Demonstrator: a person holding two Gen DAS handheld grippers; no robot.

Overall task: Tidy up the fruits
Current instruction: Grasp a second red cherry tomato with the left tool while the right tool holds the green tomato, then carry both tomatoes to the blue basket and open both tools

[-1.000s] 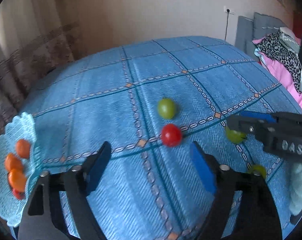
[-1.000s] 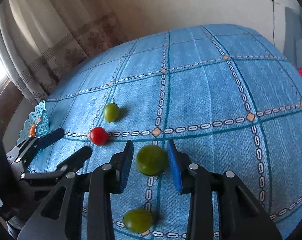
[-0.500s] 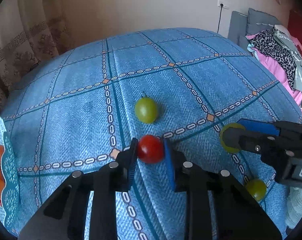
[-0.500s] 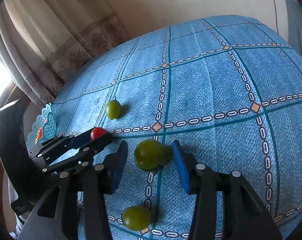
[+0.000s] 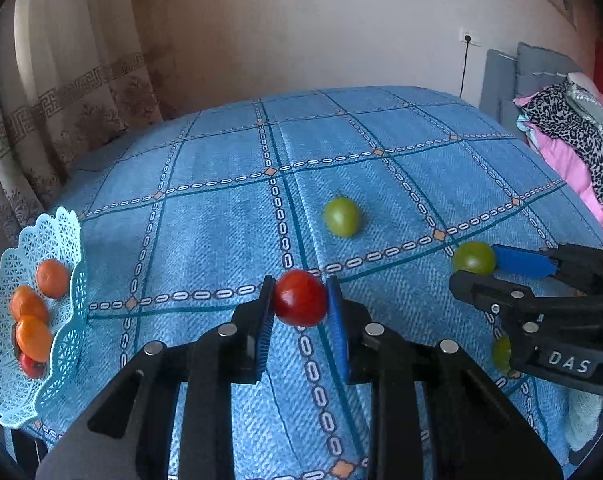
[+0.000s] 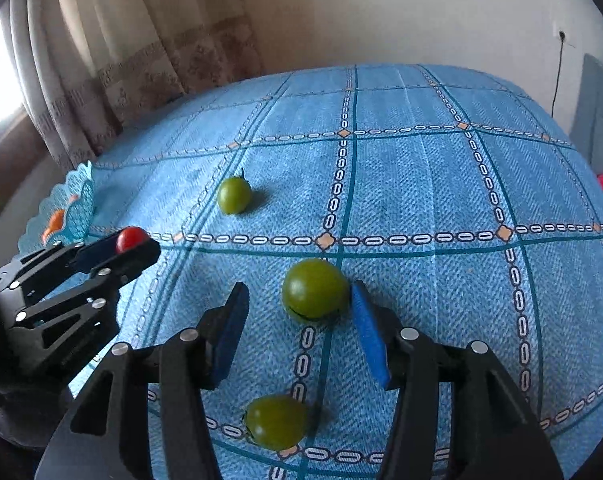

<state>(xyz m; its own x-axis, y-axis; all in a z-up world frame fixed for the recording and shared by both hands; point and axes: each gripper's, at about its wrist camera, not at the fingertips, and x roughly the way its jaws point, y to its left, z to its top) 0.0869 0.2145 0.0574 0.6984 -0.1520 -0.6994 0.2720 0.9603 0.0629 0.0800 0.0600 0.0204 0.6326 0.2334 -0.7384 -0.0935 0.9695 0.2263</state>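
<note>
- Left wrist view showed the left gripper (image 5: 300, 309) pinching a red tomato (image 5: 300, 303) between its blue pads, above the blue tablecloth (image 5: 221, 216).
- The right gripper (image 6: 297, 320) stood spread around a green tomato (image 6: 315, 290), which touched its right pad.
- A lace basket (image 5: 67, 272) of orange fruit sat at the left edge.

black left gripper (image 5: 299, 308) with blue pads, silver screws, "das" marking.
</note>
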